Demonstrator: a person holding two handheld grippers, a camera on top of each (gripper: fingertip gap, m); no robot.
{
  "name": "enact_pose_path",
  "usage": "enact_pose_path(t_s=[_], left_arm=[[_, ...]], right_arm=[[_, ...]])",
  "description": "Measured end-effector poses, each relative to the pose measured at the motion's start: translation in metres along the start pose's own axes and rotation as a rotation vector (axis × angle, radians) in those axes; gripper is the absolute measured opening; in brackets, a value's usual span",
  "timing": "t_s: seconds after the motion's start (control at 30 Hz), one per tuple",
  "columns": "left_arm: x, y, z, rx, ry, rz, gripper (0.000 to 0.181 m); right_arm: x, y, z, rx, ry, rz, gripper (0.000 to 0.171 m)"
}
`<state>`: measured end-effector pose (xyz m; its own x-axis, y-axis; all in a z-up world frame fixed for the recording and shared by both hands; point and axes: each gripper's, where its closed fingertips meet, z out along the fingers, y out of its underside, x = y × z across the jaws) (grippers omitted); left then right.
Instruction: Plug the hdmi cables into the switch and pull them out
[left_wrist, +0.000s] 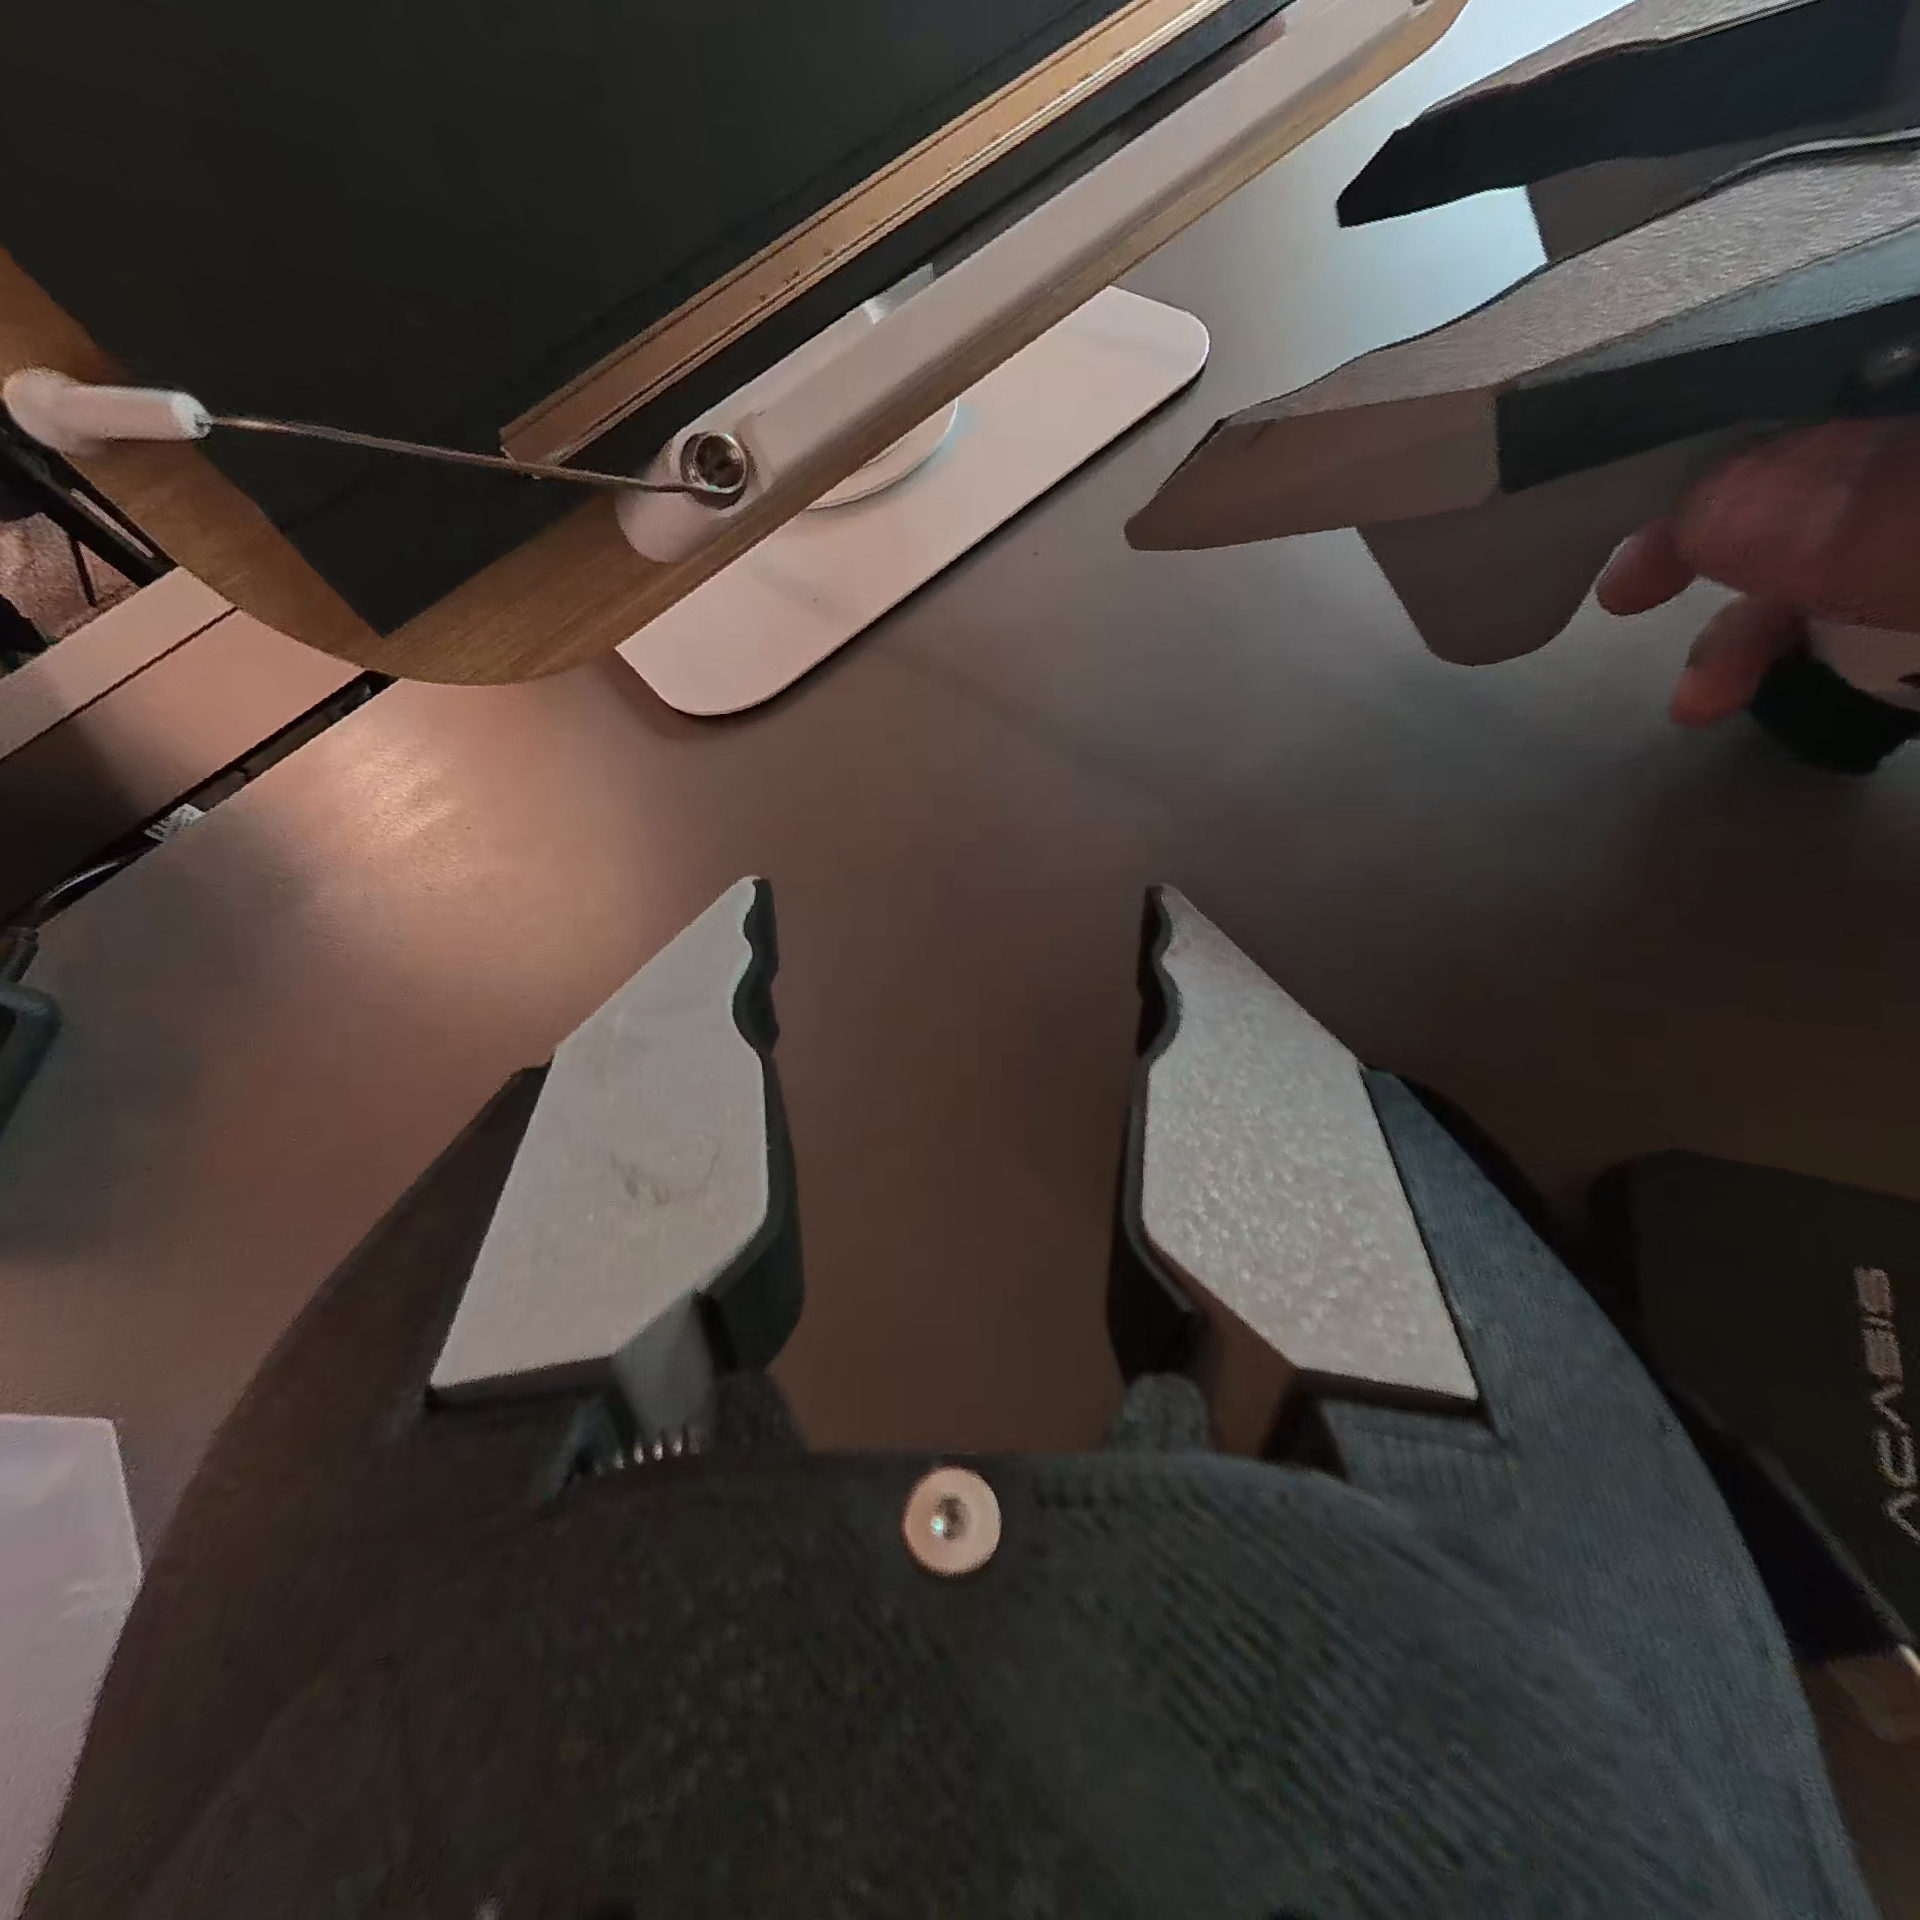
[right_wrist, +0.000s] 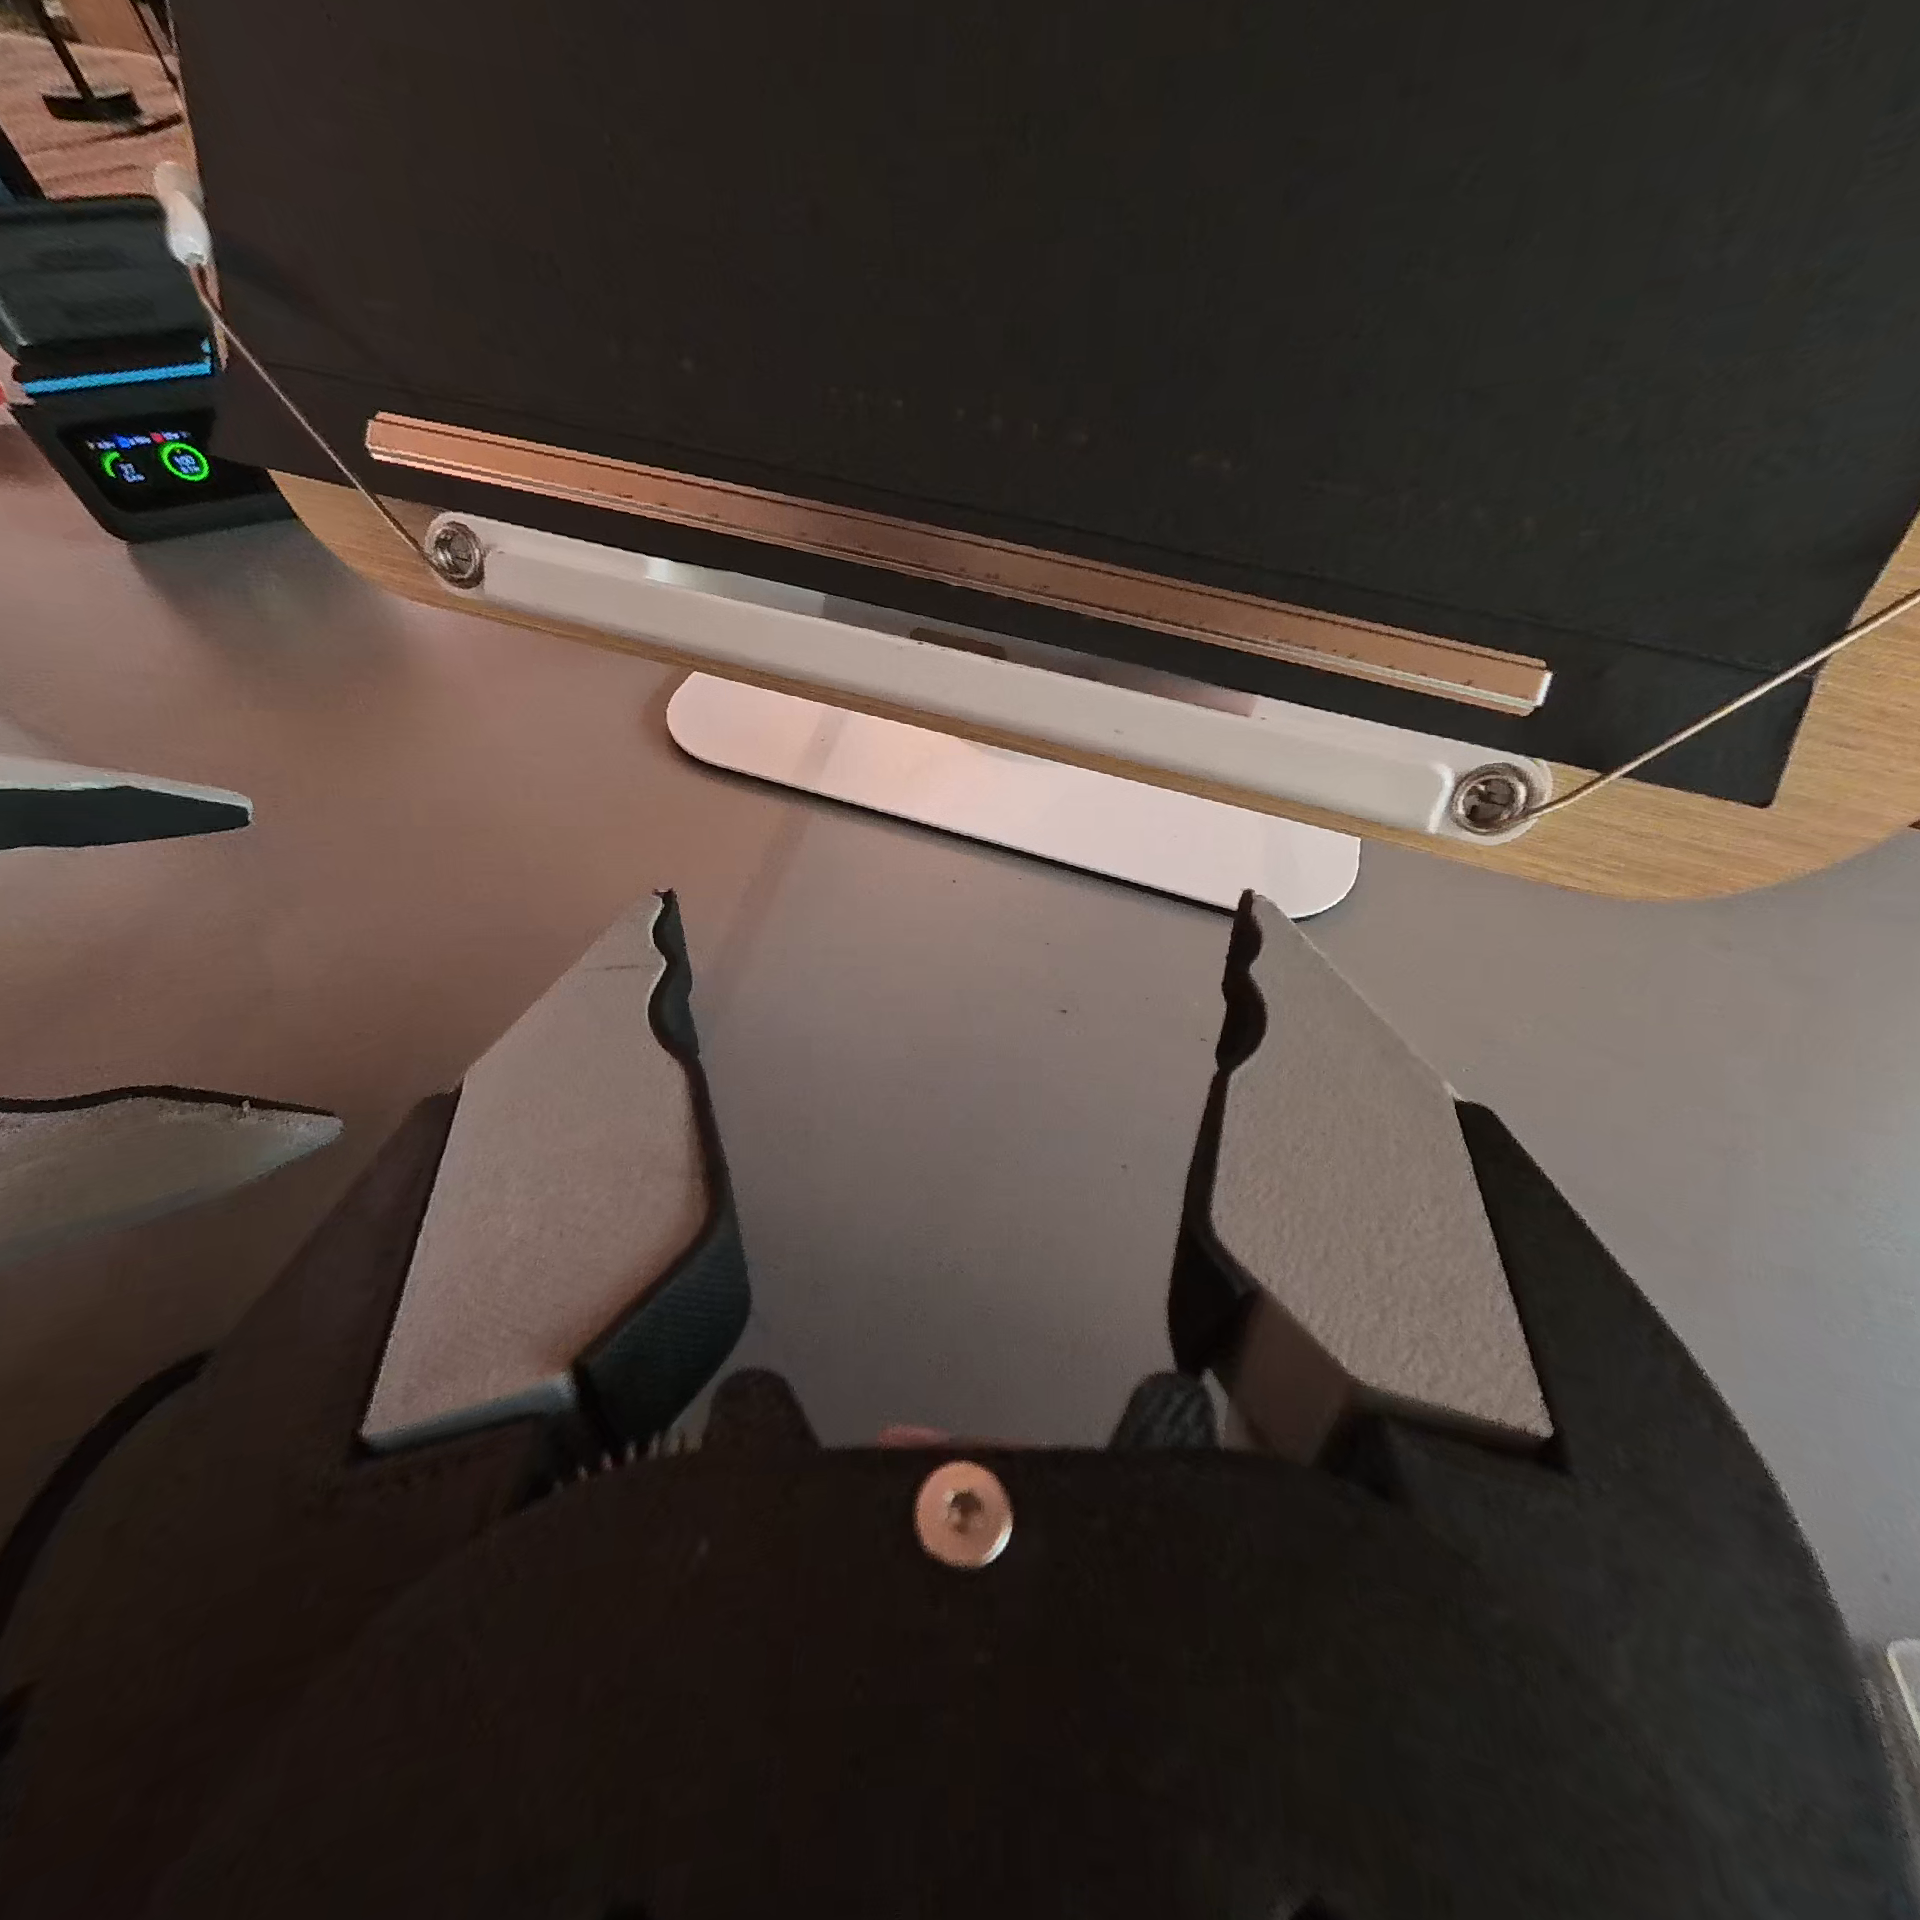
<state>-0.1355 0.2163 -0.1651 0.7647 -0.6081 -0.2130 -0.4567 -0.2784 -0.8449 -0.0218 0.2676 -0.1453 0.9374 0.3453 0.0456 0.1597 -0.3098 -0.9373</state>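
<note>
Grippers idle, cables unseen

Desk (right_wrist: 1039, 1091) is dark and matte, with a screen on a white stand base (right_wrist: 997, 800) ahead. Left gripper (left_wrist: 956, 904) and right gripper (right_wrist: 956, 909) both gape wide, empty. Black box (left_wrist: 1787, 1382), likely your switch, lies beside your left gripper. No cables show; find one before closing.

White lettering runs along a black box (left_wrist: 1766, 1382) at the lower right of the left wrist view. A small lit screen (right_wrist: 156, 462) on a black device (right_wrist: 114, 364) shows green rings and tiny figures, too small to read.
</note>
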Motion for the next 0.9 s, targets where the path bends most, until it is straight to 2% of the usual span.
enact_pose_path(t_s=[0.2, 0.6, 0.8, 0.9], left_arm=[[0.0, 0.004, 0.002, -0.015, 0.007, -0.013, 0.068], [-0.001, 0.009, 0.003, -0.038, -0.006, -0.011, 0.068], [-0.002, 0.009, 0.0, -0.025, -0.022, -0.018, 0.067], [-0.005, 0.004, -0.006, 0.022, -0.048, -0.018, 0.061]], right_arm=[[-0.004, 0.005, 0.0, -0.03, -0.031, -0.013, 0.105], [-0.013, 0.034, 0.0, -0.218, -0.043, -0.032, 0.119], [-0.021, 0.037, -0.005, -0.226, -0.076, -0.008, 0.121], [-0.018, 0.039, -0.015, -0.213, -0.054, -0.002, 0.119]])
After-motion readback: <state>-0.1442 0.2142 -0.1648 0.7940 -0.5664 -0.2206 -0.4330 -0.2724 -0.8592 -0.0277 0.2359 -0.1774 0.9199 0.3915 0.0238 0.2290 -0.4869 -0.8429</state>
